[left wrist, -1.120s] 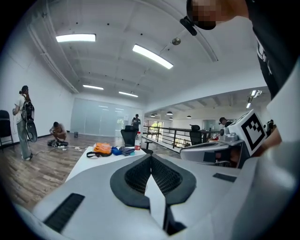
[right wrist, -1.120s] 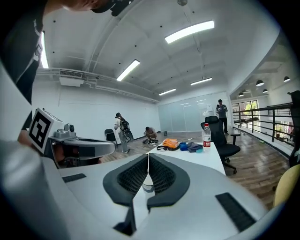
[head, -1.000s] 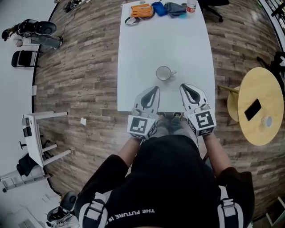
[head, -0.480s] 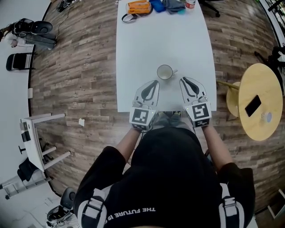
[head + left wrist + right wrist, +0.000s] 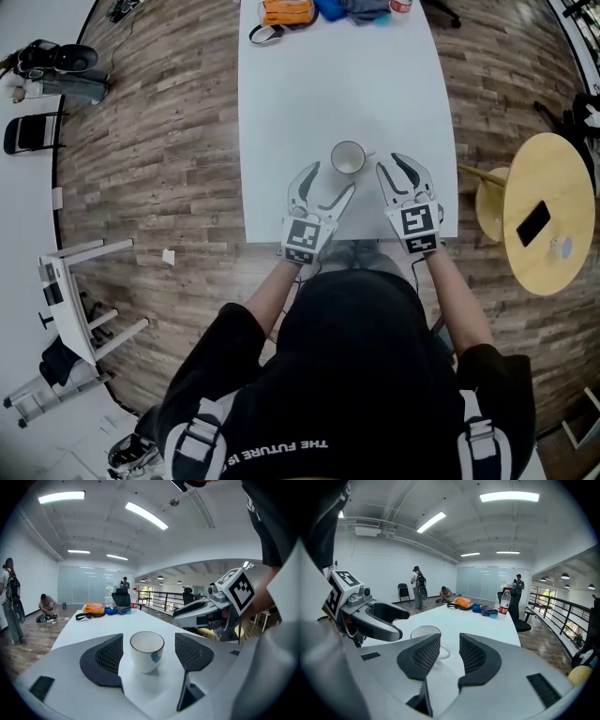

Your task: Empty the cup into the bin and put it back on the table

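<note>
Head view looks steeply down on a long white table [image 5: 309, 84], with bags and a bottle bunched at its far end and the near part bare apart from the task's thing. No bin shows in any view.

The left gripper [image 5: 330, 178] reaches over the near edge. Its jaws have just been opening and now stand wide, one on each side of the cup, with a clear gap at both pads, so nothing is held. The right gripper [image 5: 397, 161] hangs just beside the cup on its other side. Its jaws are only a narrow slot apart and nothing is between them.

The cup [image 5: 348, 157] stands upright on the table near the front edge, its handle turned towards the right gripper. Whether anything is inside I cannot tell.

The likeliest failure is a lopsided close. If one pad meets the rounded wall before the other, the cup could slide or tip. Its wall looks smooth, so a light squeeze might let it slip once lifted. The right gripper is close enough to knock the handle.
</note>
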Motion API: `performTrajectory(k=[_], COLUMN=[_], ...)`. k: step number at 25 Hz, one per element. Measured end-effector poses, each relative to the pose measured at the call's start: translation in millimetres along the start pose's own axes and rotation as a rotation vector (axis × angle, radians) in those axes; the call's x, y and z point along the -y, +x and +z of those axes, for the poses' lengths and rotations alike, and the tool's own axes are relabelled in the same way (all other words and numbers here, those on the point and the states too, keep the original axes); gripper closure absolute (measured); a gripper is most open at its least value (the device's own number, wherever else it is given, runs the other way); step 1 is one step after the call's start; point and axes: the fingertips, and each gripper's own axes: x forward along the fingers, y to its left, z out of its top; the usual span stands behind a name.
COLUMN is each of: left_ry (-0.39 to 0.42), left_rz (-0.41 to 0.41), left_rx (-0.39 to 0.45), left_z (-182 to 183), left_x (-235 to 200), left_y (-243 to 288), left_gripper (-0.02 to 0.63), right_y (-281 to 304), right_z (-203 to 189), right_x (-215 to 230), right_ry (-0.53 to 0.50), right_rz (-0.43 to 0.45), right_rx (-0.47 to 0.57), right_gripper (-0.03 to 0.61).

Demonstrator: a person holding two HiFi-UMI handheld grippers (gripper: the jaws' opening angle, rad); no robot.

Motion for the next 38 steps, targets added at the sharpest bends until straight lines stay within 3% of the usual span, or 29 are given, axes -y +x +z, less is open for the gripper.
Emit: performTrajectory(k=[5,10,13,29,38], left_ry=[0.053,0.119,0.134,0.13,0.009], left_rz=[-0.056,-0.149,-0.197,-0.312,-0.365], left_rx=[-0.071,-0.059,-0.094,-0.062,0.01], left_z=[-55,-69,-80,-64,-41], left_x=[-7,-11,-11,1,4], left_y=[34,69,77,101,77], left_gripper=[0.25,0.242,0.241,0.242,0.242], right_y=[31,58,65,70,69], right_z=[-38,-63,-67,-72,-56], right_x=[3,12,13,17,6], right_ry=[-0.015,-0.019,-0.016,-0.015,0.009], right_rz=[0.026,0.051,0.051,0.061,0.101], right_rx=[-0.079,-0.116,-0.131,-0.127,-0.083], right_gripper=[0.462,0.462,0.462,0.462,0.462])
